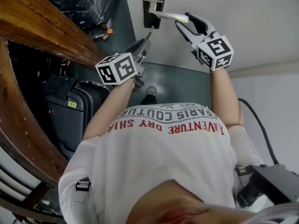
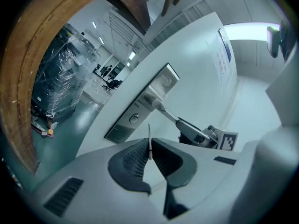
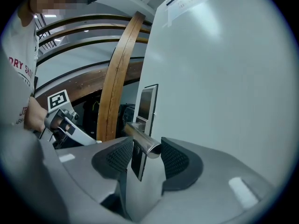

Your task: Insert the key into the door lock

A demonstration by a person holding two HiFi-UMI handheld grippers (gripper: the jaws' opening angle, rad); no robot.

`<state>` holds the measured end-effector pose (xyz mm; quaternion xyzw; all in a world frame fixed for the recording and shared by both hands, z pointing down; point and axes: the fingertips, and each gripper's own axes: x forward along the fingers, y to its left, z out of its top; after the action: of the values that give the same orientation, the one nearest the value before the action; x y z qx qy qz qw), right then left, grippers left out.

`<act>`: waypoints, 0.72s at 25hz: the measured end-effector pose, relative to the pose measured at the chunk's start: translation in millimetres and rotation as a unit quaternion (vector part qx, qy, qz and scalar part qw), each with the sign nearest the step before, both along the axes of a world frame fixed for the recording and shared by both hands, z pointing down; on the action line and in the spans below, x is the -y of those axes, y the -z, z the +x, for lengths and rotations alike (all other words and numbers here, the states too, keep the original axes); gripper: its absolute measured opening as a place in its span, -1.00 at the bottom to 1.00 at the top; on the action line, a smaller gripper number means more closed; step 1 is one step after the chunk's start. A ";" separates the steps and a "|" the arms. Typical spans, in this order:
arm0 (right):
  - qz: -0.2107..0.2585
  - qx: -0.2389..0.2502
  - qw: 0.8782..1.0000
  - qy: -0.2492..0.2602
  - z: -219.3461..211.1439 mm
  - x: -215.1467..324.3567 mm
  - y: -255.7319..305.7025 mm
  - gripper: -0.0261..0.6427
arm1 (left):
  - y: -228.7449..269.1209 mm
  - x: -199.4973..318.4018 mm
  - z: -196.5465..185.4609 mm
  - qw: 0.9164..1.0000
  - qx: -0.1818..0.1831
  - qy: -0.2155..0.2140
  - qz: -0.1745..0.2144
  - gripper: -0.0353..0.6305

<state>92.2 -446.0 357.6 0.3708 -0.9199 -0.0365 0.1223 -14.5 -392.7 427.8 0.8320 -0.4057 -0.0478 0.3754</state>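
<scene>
The silver lock plate [image 2: 140,112] with its keyhole [image 2: 134,118] is fixed to the white door [image 2: 205,73]. A thin key [image 2: 149,139] stands edge-on, pinched in my left gripper [image 2: 149,149], a short way in front of the keyhole and apart from it. In the head view my left gripper [image 1: 147,35] sits below the plate [image 1: 154,3]. The metal door handle [image 3: 140,138] juts out from the plate [image 3: 147,107]. Its free end lies in my right gripper [image 3: 145,152], pads against either side. The head view shows my right gripper [image 1: 183,25] at the handle's tip [image 1: 174,17].
A curved wooden beam [image 1: 46,27] runs along the left. Under it stand a black suitcase [image 1: 70,111] and a plastic-wrapped stack [image 1: 84,1]. A black cable [image 1: 261,120] hangs at the right. The person's white shirt [image 1: 168,148] fills the foreground.
</scene>
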 end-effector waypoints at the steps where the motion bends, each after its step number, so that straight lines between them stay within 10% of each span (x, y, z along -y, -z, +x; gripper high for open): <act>1: 0.000 0.002 1.000 -0.002 0.2 0.2 -0.2 -0.37 | -0.4 5.0 0.9 1.000 -0.015 0.006 -0.002 -0.82; 7: -0.003 0.002 1.000 -0.005 1.2 1.1 -0.8 -0.37 | -5.2 32.5 7.9 0.988 -0.140 0.055 -0.036 -0.82; 18: -0.007 0.009 1.000 -0.010 -0.2 -0.4 -0.9 -0.37 | -22.7 55.6 13.7 0.941 -0.307 0.106 -0.100 -0.82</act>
<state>91.9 -445.6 358.5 0.3793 -0.9175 -0.0257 0.1166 -0.8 -448.3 450.5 0.6871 -0.3595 -0.2992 0.5560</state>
